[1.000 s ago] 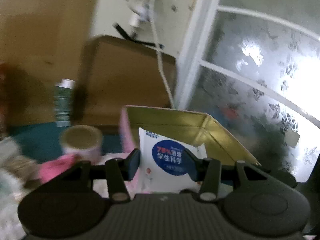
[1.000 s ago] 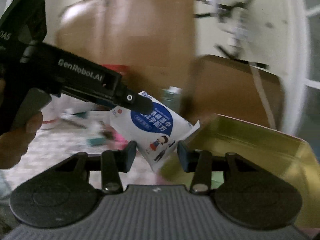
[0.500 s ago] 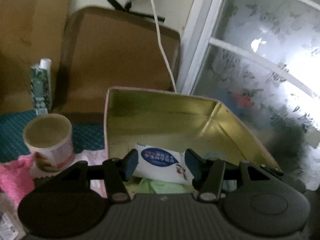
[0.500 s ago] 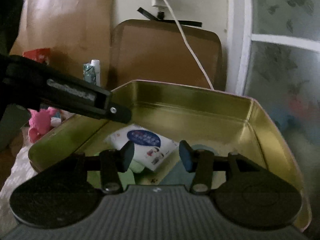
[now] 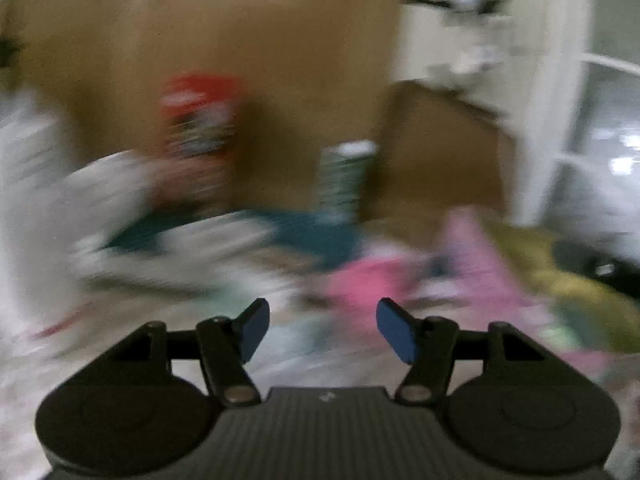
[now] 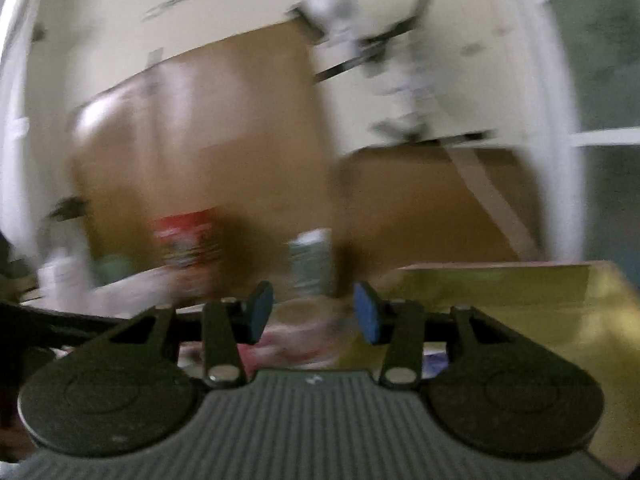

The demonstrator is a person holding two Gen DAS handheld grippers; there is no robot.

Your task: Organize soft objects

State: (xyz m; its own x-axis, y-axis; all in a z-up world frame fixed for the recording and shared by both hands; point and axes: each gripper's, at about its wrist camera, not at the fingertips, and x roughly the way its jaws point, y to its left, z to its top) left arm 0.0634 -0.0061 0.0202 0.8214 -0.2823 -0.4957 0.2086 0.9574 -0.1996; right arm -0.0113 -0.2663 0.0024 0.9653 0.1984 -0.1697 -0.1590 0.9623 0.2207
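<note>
Your left gripper (image 5: 322, 330) has its fingers apart, nothing between them; right gripper (image 6: 313, 312) is the same. A pink soft thing (image 5: 366, 284) sits at 1 o'clock, too blurred to tell which way it points. The gold tin (image 6: 520, 296) is at 3 o'clock in the right view.

Pink soft toy (image 5: 366, 280); gold tin (image 6: 532, 300).

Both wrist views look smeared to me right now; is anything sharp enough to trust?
Left wrist view: only the left gripper is sharp; the pink object is a motion-blurred smear. Right wrist view: the right gripper is crisp, the gold tin soft-edged.
</note>
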